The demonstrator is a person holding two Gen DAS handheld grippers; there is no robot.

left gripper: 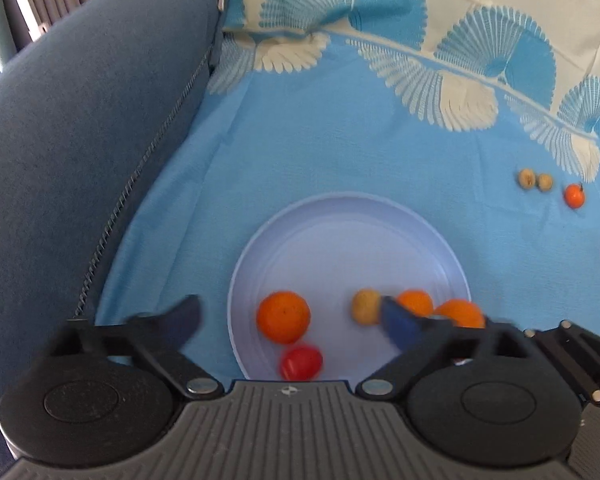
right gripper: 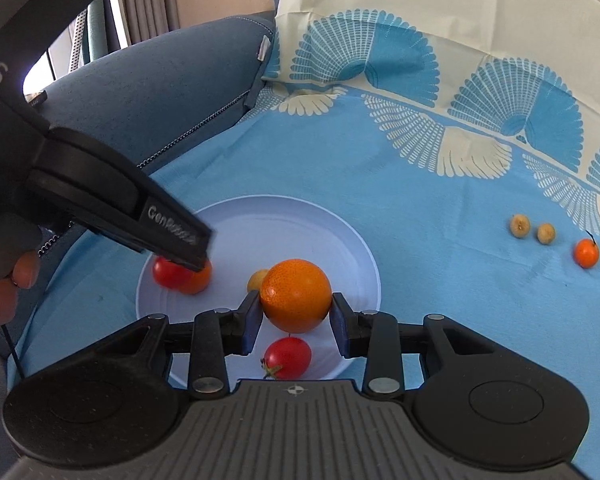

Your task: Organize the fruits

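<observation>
Right hand-held gripper (right gripper: 296, 320) pinches round orange citrus fruit (right gripper: 296, 295) over pale blue round plastic plate (right gripper: 364, 256); left hand-held gripper (left gripper: 290, 318) spread, empty. Risk: released fruit rolls, knocking red cherry tomato (right gripper: 287, 358) off the rim. Small orange fruit (right gripper: 586, 253) still beyond on blue patterned cloth (right gripper: 440, 208).

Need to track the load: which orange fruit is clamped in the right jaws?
The large orange, over the plate. The other oranges lie free: one beside the red tomato, one small orange on the cloth.

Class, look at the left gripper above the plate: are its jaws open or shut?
Open. The left gripper has jaws spread wide over the plate, nothing between the pads; fruit lies loose below.
</observation>
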